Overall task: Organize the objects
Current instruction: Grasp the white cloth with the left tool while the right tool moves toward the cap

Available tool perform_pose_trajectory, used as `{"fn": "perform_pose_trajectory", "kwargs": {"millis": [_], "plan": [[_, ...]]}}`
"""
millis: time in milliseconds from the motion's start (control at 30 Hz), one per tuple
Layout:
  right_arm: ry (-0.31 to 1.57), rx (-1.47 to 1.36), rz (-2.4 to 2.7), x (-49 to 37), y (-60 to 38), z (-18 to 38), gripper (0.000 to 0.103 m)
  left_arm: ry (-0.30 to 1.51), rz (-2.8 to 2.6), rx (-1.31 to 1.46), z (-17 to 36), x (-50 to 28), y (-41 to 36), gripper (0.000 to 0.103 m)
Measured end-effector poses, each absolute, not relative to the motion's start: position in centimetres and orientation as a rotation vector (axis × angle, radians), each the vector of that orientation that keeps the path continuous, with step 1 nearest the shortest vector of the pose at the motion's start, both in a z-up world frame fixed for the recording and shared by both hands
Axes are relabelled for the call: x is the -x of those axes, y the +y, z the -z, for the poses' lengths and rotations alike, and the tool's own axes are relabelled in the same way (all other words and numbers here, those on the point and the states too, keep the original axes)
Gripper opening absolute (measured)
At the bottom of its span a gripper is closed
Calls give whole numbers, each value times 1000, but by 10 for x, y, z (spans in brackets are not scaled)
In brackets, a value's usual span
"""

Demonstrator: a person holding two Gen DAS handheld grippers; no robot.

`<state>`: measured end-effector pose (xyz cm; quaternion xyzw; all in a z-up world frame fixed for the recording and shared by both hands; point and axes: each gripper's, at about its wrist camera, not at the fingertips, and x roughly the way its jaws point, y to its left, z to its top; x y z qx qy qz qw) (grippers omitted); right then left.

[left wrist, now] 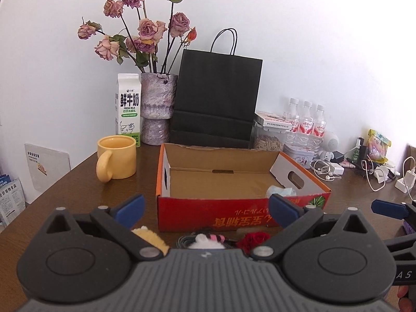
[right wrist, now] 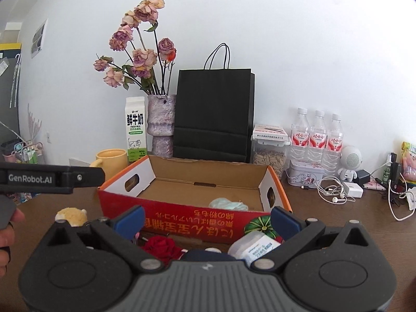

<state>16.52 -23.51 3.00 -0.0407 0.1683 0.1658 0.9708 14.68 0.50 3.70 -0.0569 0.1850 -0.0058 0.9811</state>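
- A cardboard tray box [left wrist: 241, 182], red-fronted with orange rims, sits at twelve o'clock from both grippers on a brown table [left wrist: 78, 182]; its long axis runs nine to three; inside lies only a pale blue crumpled item [right wrist: 227, 204], at the near right corner.
- The things to sort lie between grippers and box front: a red fabric rose [right wrist: 161, 247], a tan plush toy [right wrist: 71, 215] at ten o'clock in the right wrist view, a white labelled packet [right wrist: 256, 247] at one o'clock; a white-and-pink fuzzy item [left wrist: 208, 241] shows low in the left wrist view.
- The right gripper [right wrist: 206, 221] looks nearer rose and packet; its blue-padded fingers stand wide apart, holding nothing.
- The left gripper [left wrist: 206, 208] likewise gapes wide and empty, the fuzzy item just below its gap.
- Judgement: the next pick is a short drop toward six o'clock, then a lift forward over the front wall.
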Motion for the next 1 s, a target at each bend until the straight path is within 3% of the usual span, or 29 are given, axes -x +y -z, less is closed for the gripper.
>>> {"fn": "perform_pose_trajectory", "kwargs": {"millis": [600,933,967,1000], "plan": [[499,88,-321,-79,-244,19,103,650,126,-11,40,-87,-5,103],[517,102,-339,-66,-238,23,103,666,104,20,57,-105,-20,102],[519,102,-340,-66,-238,23,103,660,104,7,56,-103,-21,94],[521,100,-344,-65,-238,24,103,646,107,-7,55,-101,-22,76]]}}
